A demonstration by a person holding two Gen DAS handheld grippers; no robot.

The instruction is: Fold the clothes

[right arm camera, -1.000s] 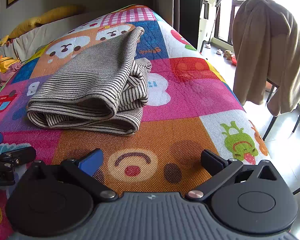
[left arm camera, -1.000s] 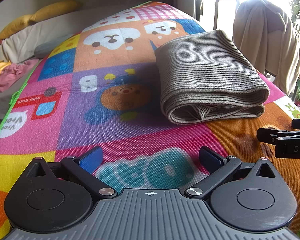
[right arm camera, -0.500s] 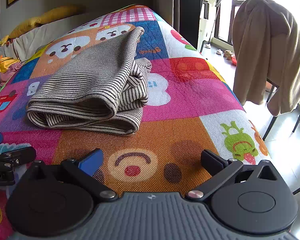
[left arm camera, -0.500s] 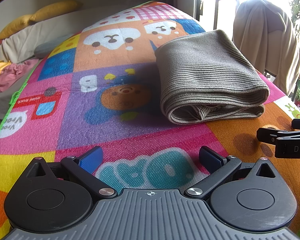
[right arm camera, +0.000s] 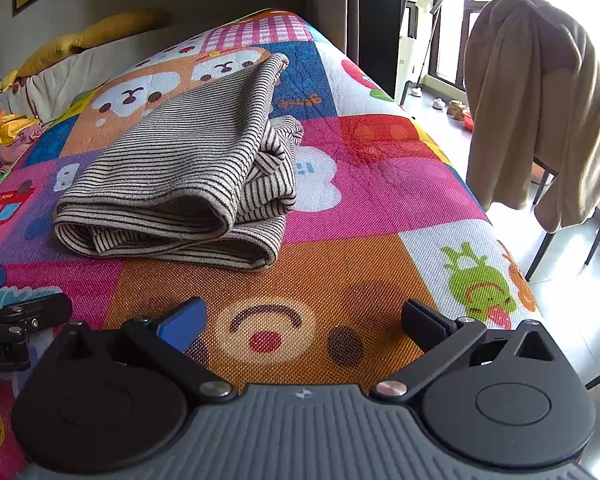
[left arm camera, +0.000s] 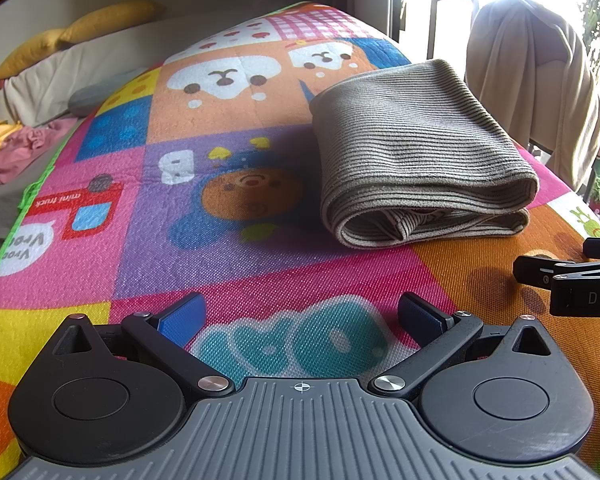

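Fingers: your left gripper [left arm camera: 300, 316] and right gripper [right arm camera: 304, 320] both stand spread, empty.
Garment: the folded grey-striped knit garment [right arm camera: 188, 184] lies ahead of them on the colourful cartoon play mat [right arm camera: 340, 280].
Nearer: your right, by my judgement.

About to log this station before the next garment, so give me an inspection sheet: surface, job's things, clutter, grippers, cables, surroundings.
Surface: colourful cartoon play mat, lying flat.
Job's things: one striped garment, folded into a layered bundle on the mat; a loose inner layer sticks out on its right side.
Clutter: nothing seen on the mat.
Grippers: left gripper open, holding nothing, low over the mat, short of the garment; right gripper likewise open and apart from it.
Cables: nothing seen.
Surroundings: beige cloth draped over a chair by a bright window; yellow cushions and pink clothing to the left.
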